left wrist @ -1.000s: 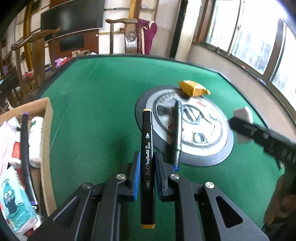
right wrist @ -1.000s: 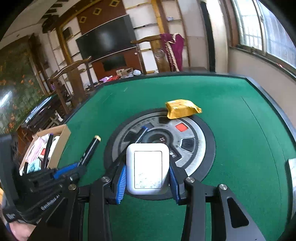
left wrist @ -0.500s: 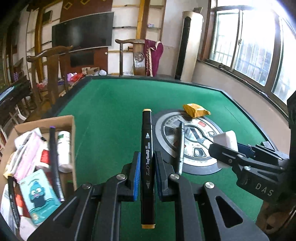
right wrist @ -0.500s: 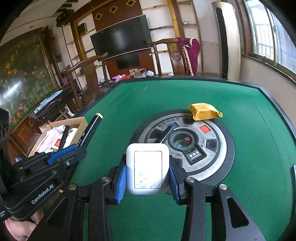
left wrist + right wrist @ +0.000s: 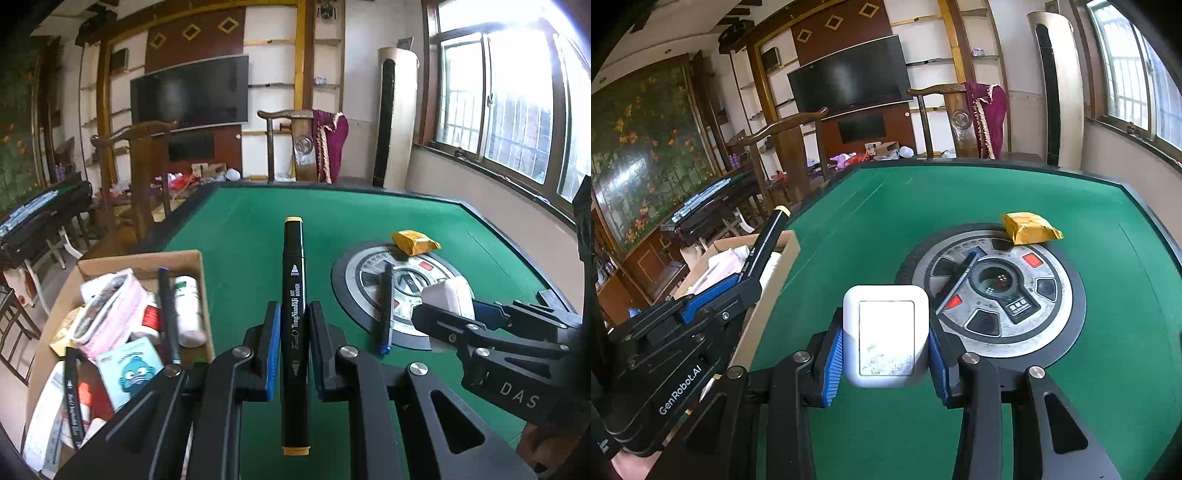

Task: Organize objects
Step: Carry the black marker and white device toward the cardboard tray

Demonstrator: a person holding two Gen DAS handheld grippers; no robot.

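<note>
Cardboard box (image 5: 201, 280): open-topped, at the left edge of the green felt table (image 5: 240, 236). Contents, loosely heaped: white bottle (image 5: 188, 310) lying lengthwise against the right wall; dark pen with purple tip (image 5: 168, 314) beside it; pink-and-white pouch (image 5: 110, 314); card with blue cartoon figure (image 5: 129, 373); second black marker (image 5: 72, 398) near the front; red-and-white packaging, not identifiable.

Left gripper (image 5: 291, 347): clenched on black art marker (image 5: 294, 295), orange-capped at both ends, barrel running straight out between the blue pads, above the felt just right of the box.

Right gripper (image 5: 884, 343): clamped on white rounded-rectangle case (image 5: 886, 332), pads pressed to both its sides, carried above the felt just beside the box's corner.

Table centre: round grey control panel (image 5: 1015, 332) in a black ring, with red and dark buttons. Blue-tipped pen (image 5: 958, 280) lying across the panel's left part. Yellow packet (image 5: 1028, 227) on the panel's far rim.

Room: black television (image 5: 849, 79) on a wood-panelled wall; wooden chairs (image 5: 783, 147) at the far table edge, one draped with maroon cloth (image 5: 990, 114); tall floor-standing air conditioner (image 5: 1060, 88); barred windows (image 5: 517, 110) at right; floral mural (image 5: 639, 147) at left.
</note>
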